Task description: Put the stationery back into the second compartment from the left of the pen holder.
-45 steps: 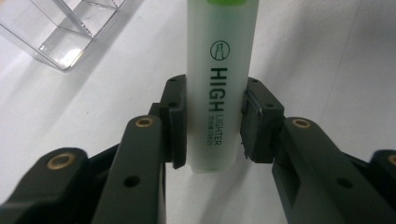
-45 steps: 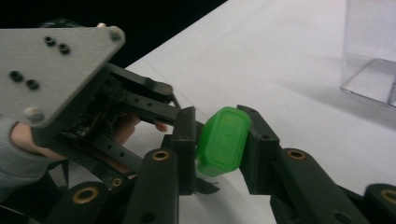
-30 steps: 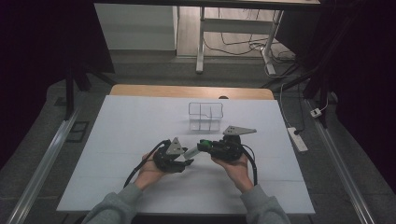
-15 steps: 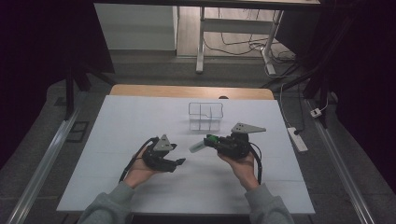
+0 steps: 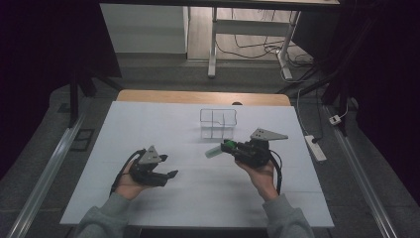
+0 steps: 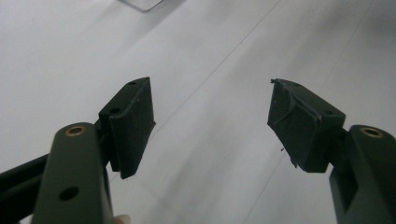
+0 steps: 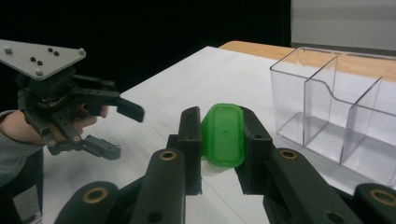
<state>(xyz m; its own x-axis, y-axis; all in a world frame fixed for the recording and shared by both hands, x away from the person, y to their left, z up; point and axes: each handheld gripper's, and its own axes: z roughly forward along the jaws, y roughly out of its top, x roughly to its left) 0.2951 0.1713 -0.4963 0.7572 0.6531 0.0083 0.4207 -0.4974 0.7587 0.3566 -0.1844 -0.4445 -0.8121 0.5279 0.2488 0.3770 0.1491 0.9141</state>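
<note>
High view, change: left gripper [image 5: 166, 166] has drawn away to the left of the right gripper [image 5: 229, 147]; 1 second ago the 2 met at desk centre. Its fingers have just been opening, nothing between them.
High view, object: green-capped tube [image 5: 216, 150] juts from the right gripper, pale end toward the clear organizer [image 5: 218, 123].
High view, room: white desk [image 5: 188, 198] bare all round; organizer stands just behind the tube, desk edges well apart from both hands.
Left gripper view: fingers [image 6: 133, 123] spread, only desk surface beyond.
Right gripper view: fingers [image 7: 189, 144] pinch the tube by its green cap [image 7: 225, 135]; organizer's 3 compartments close at right.
Judgement: hand-over looks complete; placing into the organizer is likely next.
</note>
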